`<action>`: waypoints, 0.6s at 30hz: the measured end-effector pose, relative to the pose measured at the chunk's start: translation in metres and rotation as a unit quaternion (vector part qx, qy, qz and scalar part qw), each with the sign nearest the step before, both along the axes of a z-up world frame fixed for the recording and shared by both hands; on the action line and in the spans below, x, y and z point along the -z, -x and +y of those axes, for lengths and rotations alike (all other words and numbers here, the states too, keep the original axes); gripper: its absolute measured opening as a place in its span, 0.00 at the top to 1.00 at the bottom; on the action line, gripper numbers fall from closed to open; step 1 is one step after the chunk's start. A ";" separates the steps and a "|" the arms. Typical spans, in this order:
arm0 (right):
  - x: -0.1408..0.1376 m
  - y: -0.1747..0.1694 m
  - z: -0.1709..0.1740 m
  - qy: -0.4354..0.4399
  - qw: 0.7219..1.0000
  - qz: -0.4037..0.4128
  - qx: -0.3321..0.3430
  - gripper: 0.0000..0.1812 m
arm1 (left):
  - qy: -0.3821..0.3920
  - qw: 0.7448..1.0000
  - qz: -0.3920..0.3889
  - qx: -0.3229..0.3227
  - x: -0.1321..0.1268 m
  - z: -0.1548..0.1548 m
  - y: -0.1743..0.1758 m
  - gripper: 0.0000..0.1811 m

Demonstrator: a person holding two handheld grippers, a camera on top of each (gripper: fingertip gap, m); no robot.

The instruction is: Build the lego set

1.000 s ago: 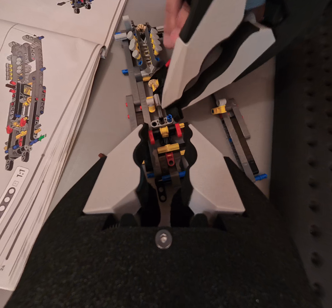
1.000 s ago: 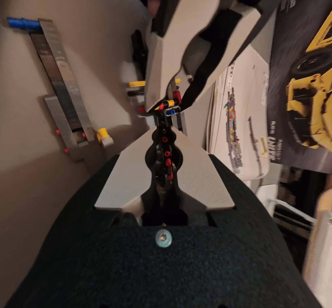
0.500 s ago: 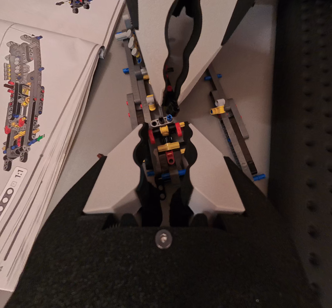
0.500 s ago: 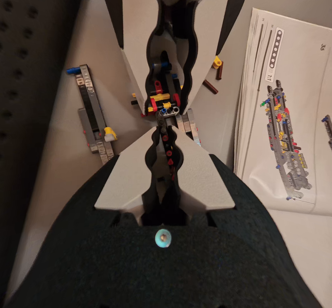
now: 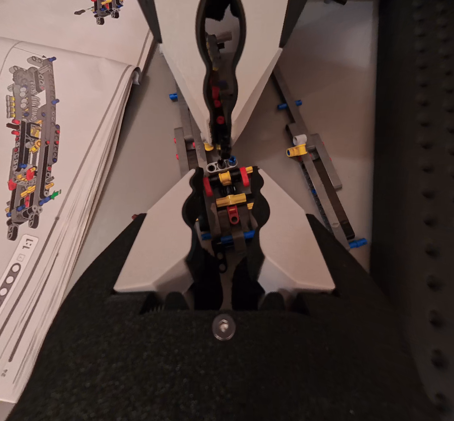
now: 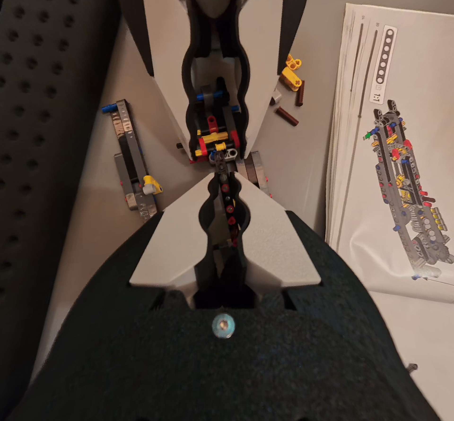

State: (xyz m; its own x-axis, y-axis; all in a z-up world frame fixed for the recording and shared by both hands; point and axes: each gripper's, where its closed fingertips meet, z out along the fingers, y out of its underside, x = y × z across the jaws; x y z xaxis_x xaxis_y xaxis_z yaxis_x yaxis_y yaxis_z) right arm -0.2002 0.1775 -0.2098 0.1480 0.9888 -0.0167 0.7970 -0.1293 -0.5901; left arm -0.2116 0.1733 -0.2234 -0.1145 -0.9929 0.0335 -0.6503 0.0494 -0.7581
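Left gripper (image 5: 226,171) clamped on the Lego chassis assembly (image 5: 229,203) mid-worktop; right gripper (image 6: 222,176) nipped narrow on a black beam (image 6: 227,200) meeting its end. Flanked by instruction booklet (image 5: 61,139), grey beam subassembly (image 5: 319,176), loose yellow connectors (image 6: 291,75). Chassis mostly hidden between fingers.

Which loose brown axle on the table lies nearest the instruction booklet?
The upright brown axle beside the yellow connectors is nearest the booklet; the slanted brown axle lies lower, toward the left gripper.
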 end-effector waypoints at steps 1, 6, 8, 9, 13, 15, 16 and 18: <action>0.000 0.000 0.000 0.005 1.000 0.000 0.002 0.96 | -0.003 1.000 0.000 0.000 0.000 0.000 0.000 0.79; 0.000 0.000 0.001 0.027 1.000 -0.003 0.011 0.96 | -0.010 1.000 0.006 0.002 0.000 0.000 -0.001 0.79; 0.000 0.000 0.001 0.034 0.999 0.002 0.013 0.96 | -0.010 1.000 0.007 0.002 0.000 -0.001 0.000 0.79; 0.000 0.000 0.001 0.033 0.999 0.002 0.011 0.96 | -0.010 1.000 0.008 0.003 0.000 -0.001 0.000 0.79; -0.001 0.001 0.001 0.039 0.999 0.006 0.012 0.96 | -0.011 1.000 0.017 0.005 0.000 -0.001 0.000 0.79; -0.001 0.000 0.001 0.044 0.999 0.008 0.012 0.96 | -0.009 1.000 0.020 0.004 0.000 -0.001 -0.001 0.79; 0.000 0.000 0.001 0.042 0.999 0.005 0.011 0.96 | -0.010 1.000 0.022 0.004 0.000 -0.002 -0.001 0.79; 0.001 -0.001 0.002 0.035 0.999 -0.006 0.012 0.96 | -0.011 1.000 0.026 -0.001 0.000 -0.001 -0.003 0.79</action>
State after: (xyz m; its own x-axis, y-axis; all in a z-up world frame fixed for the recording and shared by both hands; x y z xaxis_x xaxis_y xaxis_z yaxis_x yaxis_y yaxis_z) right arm -0.1994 0.1792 -0.2112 0.1722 0.9815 -0.0835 0.8004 -0.1888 -0.5690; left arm -0.2082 0.1722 -0.2236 -0.1120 -0.9935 0.0179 -0.6893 0.0647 -0.7216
